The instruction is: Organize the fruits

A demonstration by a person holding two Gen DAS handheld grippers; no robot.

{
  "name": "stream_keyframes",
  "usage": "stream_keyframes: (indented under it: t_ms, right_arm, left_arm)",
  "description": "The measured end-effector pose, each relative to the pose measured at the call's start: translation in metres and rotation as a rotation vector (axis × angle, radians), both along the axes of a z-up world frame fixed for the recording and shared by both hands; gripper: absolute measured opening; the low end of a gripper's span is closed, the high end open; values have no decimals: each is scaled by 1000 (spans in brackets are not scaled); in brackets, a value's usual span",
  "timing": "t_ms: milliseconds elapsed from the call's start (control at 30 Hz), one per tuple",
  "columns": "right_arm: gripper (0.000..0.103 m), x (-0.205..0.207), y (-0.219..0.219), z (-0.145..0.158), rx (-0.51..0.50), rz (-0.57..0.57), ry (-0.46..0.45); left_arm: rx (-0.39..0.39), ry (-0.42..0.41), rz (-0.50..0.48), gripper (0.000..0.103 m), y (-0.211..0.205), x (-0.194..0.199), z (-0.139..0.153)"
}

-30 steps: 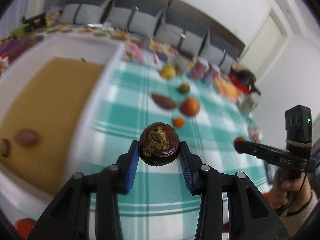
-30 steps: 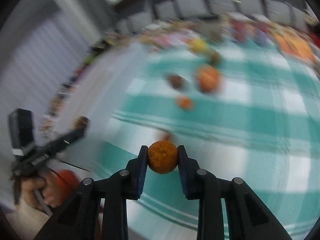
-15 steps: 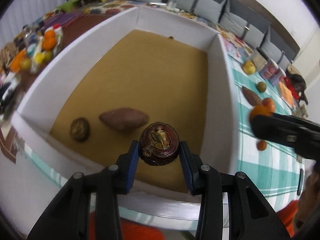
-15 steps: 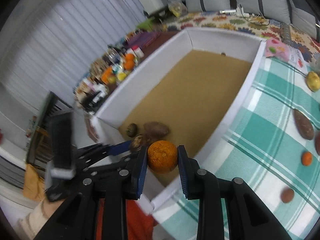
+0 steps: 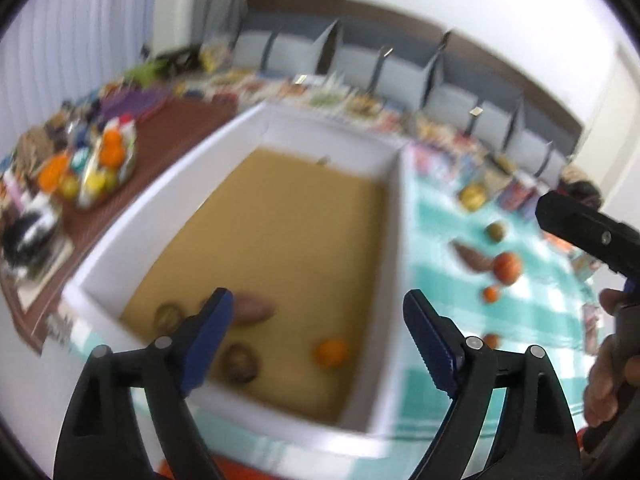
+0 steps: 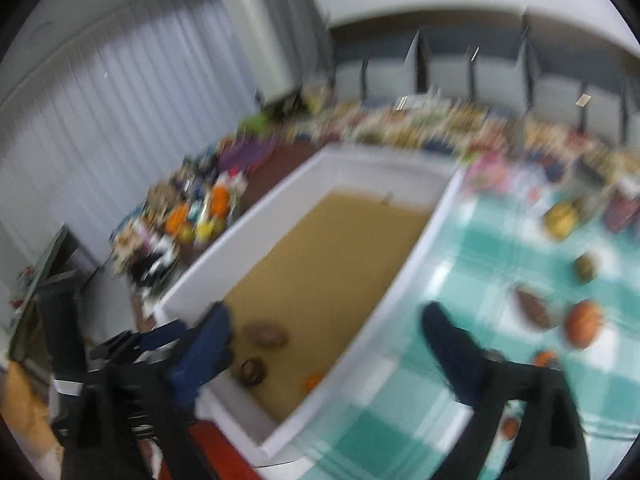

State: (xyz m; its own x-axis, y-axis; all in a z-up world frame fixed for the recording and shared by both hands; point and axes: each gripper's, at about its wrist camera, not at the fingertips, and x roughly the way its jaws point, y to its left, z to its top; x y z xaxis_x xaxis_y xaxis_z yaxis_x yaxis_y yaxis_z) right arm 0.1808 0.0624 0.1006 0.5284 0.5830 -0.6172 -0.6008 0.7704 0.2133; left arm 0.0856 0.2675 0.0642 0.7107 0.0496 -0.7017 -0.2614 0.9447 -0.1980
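A white box (image 5: 394, 216) with a brown floor holds a dark round fruit (image 5: 240, 363), a small orange (image 5: 331, 353), a sweet potato (image 5: 252, 311) and another brown fruit (image 5: 168, 314). My left gripper (image 5: 316, 332) is open and empty above the box's near end. My right gripper (image 6: 324, 344) is open and empty over the box's right wall (image 6: 404, 280); the dark fruit (image 6: 253, 371) and orange (image 6: 313, 380) lie below it. Both views are blurred.
On the teal checked cloth (image 5: 440, 264) right of the box lie a large orange (image 5: 507, 267), a brown oblong fruit (image 5: 472, 258), small oranges (image 5: 490, 294), a green fruit (image 5: 496, 232) and a yellow one (image 5: 472, 197). A cluttered dark table (image 5: 92, 160) stands left.
Both grippers have opened. The dark fruit left my left gripper and the orange left my right gripper; both now lie in the box. Both cameras have pulled up and back.
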Motion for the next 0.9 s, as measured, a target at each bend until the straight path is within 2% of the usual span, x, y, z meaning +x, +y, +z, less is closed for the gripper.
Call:
stream_keyframes:
  t_ms: [67, 133, 233, 267, 333, 433, 533, 667, 800, 900]
  right_arm:
    - [103, -8, -27, 11, -13, -34, -67]
    - [103, -16, -59, 7, -50, -73, -110]
    - [103, -27, -122, -34, -135, -162, -108]
    - [103, -28, -137, -47, -154, -182, -92]
    - [103, -36, -185, -101, -231, -255, -28]
    - [103, -45, -239, -161, -307, -353, 53]
    - [103, -55, -286, -199, -328, -452, 91]
    - [103, -50, -308, -212, -297, -503, 139]
    - [103, -44, -310, -212, -299, -527, 100]
    - [103, -44, -310, -218, -311, -530, 105]
  left_arm:
    - [-7, -52, -48, 90, -27, 2, 14]
    - [-31, -86, -107, 91, -59, 3, 18]
    - [-70, -84, -177, 91, -106, 7, 0]
    - [-81, -70, -195, 91, -120, 9, -12]
    - [-102, -26, -236, 91, -153, 11, -44]
    - [-110, 72, -298, 91, -195, 18, -101]
    - [-67, 125, -349, 91, -228, 20, -138]
    - [20, 153, -391, 91, -255, 31, -160]
    - [90, 144, -378, 91, -263, 37, -172]
    - [134, 143, -373, 93, -268, 37, -175]
